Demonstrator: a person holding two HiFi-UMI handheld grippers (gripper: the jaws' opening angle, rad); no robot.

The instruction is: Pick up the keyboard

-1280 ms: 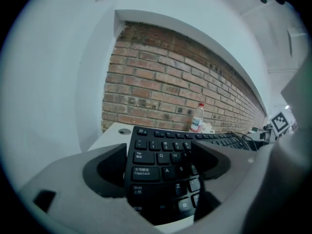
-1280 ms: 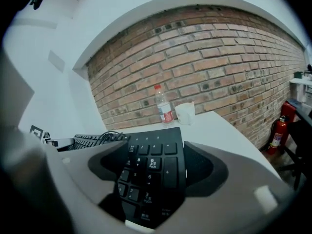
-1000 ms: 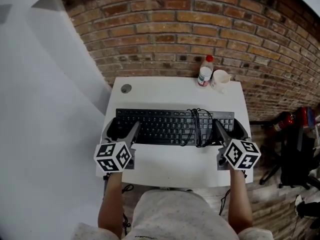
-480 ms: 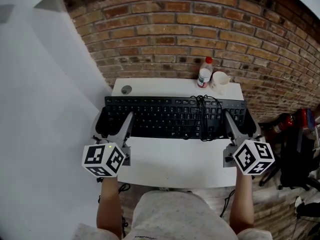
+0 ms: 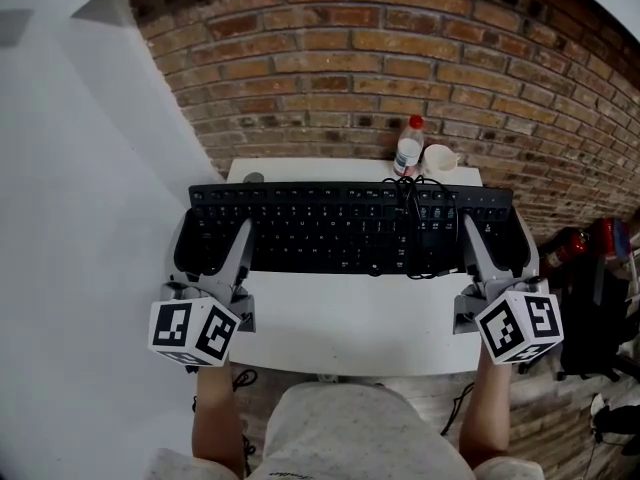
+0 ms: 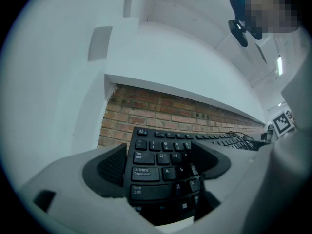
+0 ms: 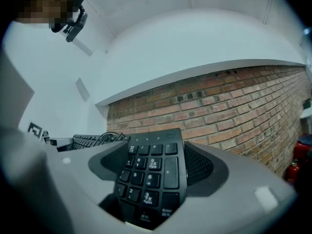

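Note:
A black keyboard (image 5: 340,228) hangs level above the white table (image 5: 350,328), held at both ends. My left gripper (image 5: 205,243) is shut on the keyboard's left end (image 6: 158,172), pads on its edges around the Caps Lock and Shift keys. The right gripper (image 5: 497,240) is shut on the number-pad end (image 7: 151,177). The keyboard's black cable (image 5: 420,203) lies coiled on the keys right of the middle. Most of the keyboard runs off to the side in both gripper views.
A plastic bottle with a red cap (image 5: 408,148) and a white cup (image 5: 440,158) stand at the table's back edge by the brick wall (image 5: 400,58). A round cable hole (image 5: 253,178) peeks out behind the keyboard. An office chair and red objects (image 5: 590,268) sit on the floor at right.
Both grippers have raised the keyboard off the table; it now looks larger and closer to the head camera, covering the table's back half. The grippers spread apart in view.

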